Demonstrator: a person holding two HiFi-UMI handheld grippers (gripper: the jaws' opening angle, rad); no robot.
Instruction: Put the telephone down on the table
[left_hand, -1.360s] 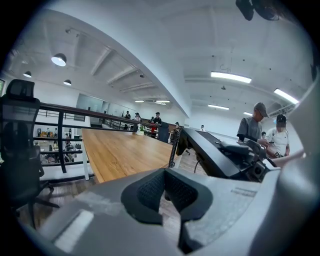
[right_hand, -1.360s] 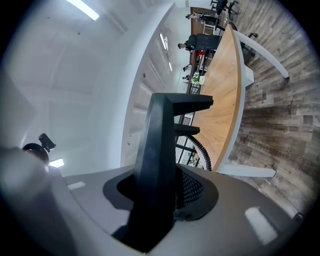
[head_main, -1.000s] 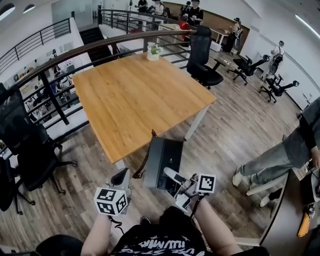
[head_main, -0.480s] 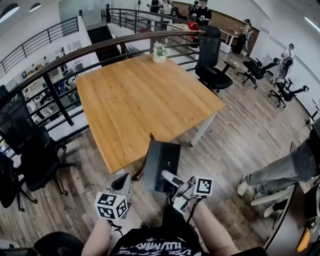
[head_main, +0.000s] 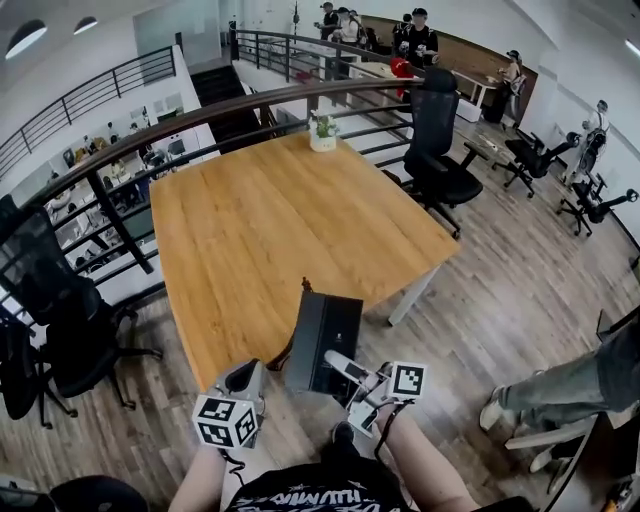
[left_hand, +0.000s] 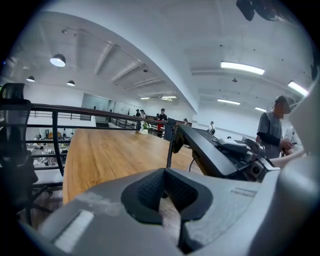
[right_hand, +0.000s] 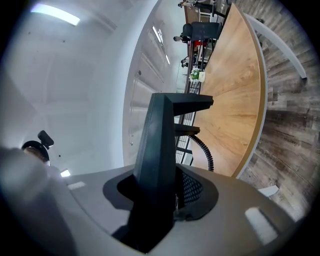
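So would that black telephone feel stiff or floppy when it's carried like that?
Probably stiff: the telephone holds its boxy shape while the right gripper pinches just one edge. Held that way it may want to tip. Its coiled cord looks springy and could snag.

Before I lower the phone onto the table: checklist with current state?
1. Grip on telephone: ok. The right gripper has its jaws clamped on the near edge.
2. Telephone resting on table: not ok. It is held in the air by the table's near edge.
3. Landing area: ok. The tabletop is bare except for a potted plant at the far edge.
4. Coiled cord: cannot tell. It hangs at the telephone's side and might end up underneath.
5. Left gripper: ok. There is nothing between its jaws.
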